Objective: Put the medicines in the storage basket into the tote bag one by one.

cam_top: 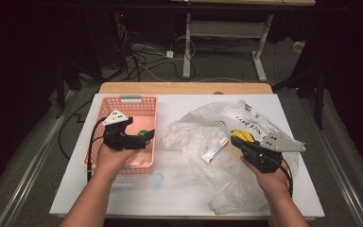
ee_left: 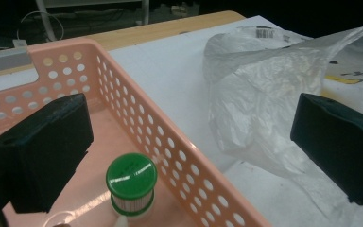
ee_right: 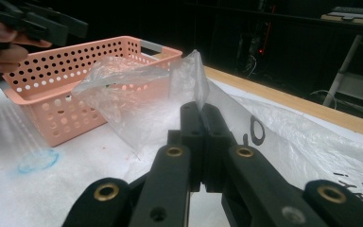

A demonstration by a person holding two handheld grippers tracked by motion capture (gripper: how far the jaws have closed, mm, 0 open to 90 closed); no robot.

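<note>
A pink perforated basket (cam_top: 137,105) stands on the left of the table. Inside it stands a small bottle with a green cap (ee_left: 131,182), also seen from above as the green cap (cam_top: 143,133). My left gripper (cam_top: 147,137) hovers over the basket's right side; its jaws (ee_left: 189,127) stand wide open above the bottle and touch nothing. A crumpled clear plastic bag (cam_top: 203,125) lies across the middle and right. My right gripper (ee_right: 201,111) is shut on a fold of that bag (ee_right: 137,94) and holds it raised. From above, the right gripper (cam_top: 236,139) sits at the bag's right part.
A small white tube (cam_top: 213,153) lies by the bag's middle, and something yellow (cam_top: 242,136) shows just beyond the right gripper. A blue ring mark (cam_top: 157,179) sits on the white table cover (cam_top: 179,198) in front of the basket. Desk legs and cables stand beyond the table.
</note>
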